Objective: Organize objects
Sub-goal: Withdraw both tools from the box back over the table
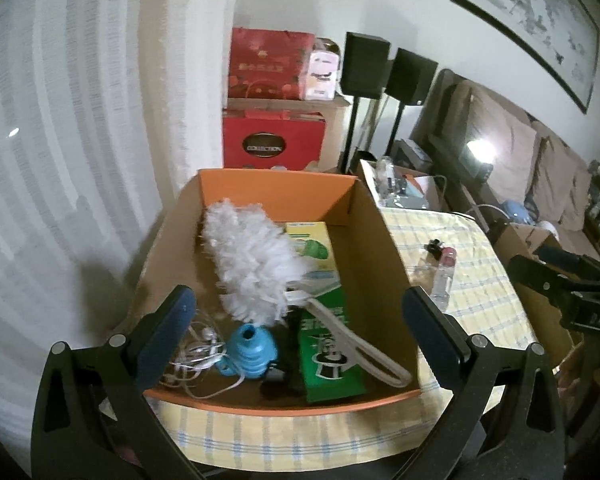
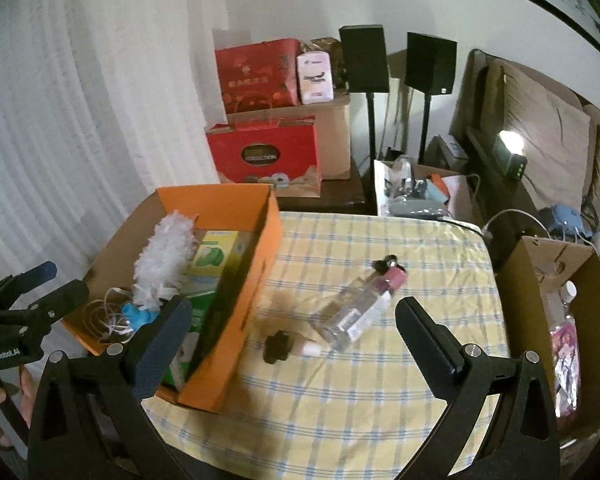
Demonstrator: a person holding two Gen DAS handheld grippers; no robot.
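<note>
An orange cardboard box [image 1: 384, 264] stands on the yellow checked tablecloth [image 2: 360, 392]. In it lie a white fluffy duster [image 1: 252, 264], a blue ribbed item [image 1: 252, 350], white cords [image 1: 196, 360], a green carton [image 1: 328, 360] and a yellow-green pack [image 1: 312, 246]. My left gripper [image 1: 300, 332] is open and empty above the box's near edge. My right gripper [image 2: 292, 336] is open and empty above the cloth. In front of it lie a clear bottle with a pink cap [image 2: 356, 308], a small tube with a black cap [image 2: 288, 346] and a small black item [image 2: 385, 263].
A brown cardboard box [image 2: 540, 280] with packaged goods stands right of the table. Red gift boxes [image 2: 264, 156], two black speakers on stands [image 2: 364, 60], a cluttered side table [image 2: 416, 196] and a sofa [image 2: 540, 128] lie beyond. White curtains [image 2: 80, 120] hang at left.
</note>
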